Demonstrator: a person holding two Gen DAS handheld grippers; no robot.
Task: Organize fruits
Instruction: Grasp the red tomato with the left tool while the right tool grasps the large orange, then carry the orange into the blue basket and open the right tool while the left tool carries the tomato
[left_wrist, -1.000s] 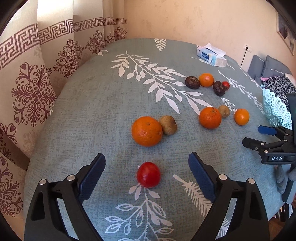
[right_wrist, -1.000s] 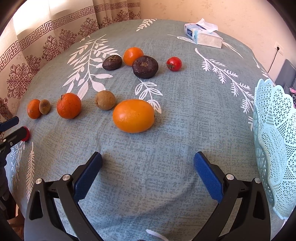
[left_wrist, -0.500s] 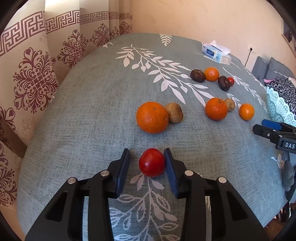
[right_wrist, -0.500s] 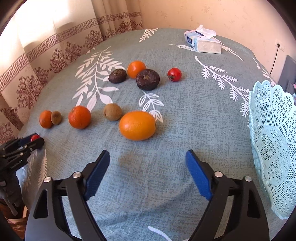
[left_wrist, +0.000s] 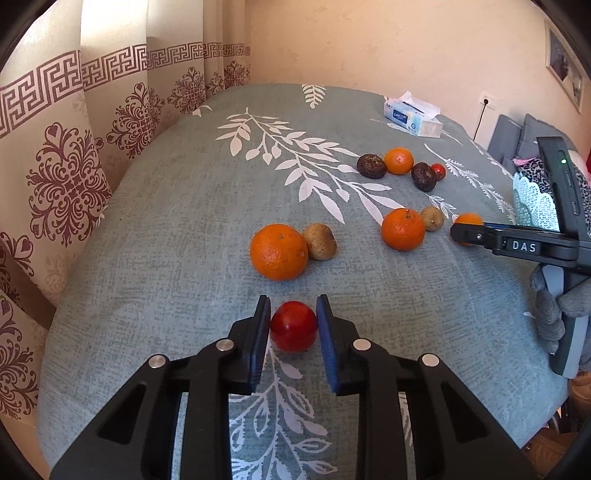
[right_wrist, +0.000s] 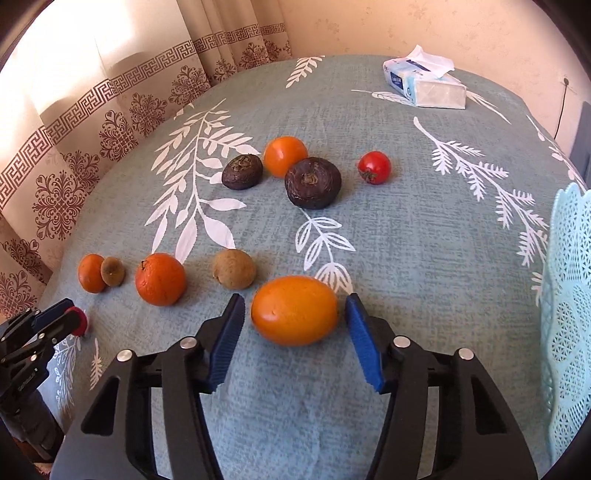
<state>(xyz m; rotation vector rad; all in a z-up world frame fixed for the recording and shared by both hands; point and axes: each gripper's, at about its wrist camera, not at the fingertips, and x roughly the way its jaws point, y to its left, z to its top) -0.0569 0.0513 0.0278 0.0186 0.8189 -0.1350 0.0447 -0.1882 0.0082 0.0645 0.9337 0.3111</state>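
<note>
The left gripper (left_wrist: 292, 325) is pinching a red tomato (left_wrist: 293, 326) on the surface (left_wrist: 184, 206). Only the right wrist view is showing the right gripper (right_wrist: 295, 325) closing around, not yet touching, a smooth orange fruit (right_wrist: 294, 310).

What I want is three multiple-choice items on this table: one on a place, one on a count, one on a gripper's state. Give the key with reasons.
1. Where does the tissue box lie?
A. in the basket
B. at the far end of the table
C. on the floor

2. How many dark brown fruits are there?
A. none
B. two
C. five

3. The left gripper is:
A. wide open
B. shut on nothing
C. shut on the red tomato

Key:
1. B, the box sits beyond all the fruit.
2. B, two dark ones flank a small orange.
3. C, both pads press the tomato's sides.
</note>
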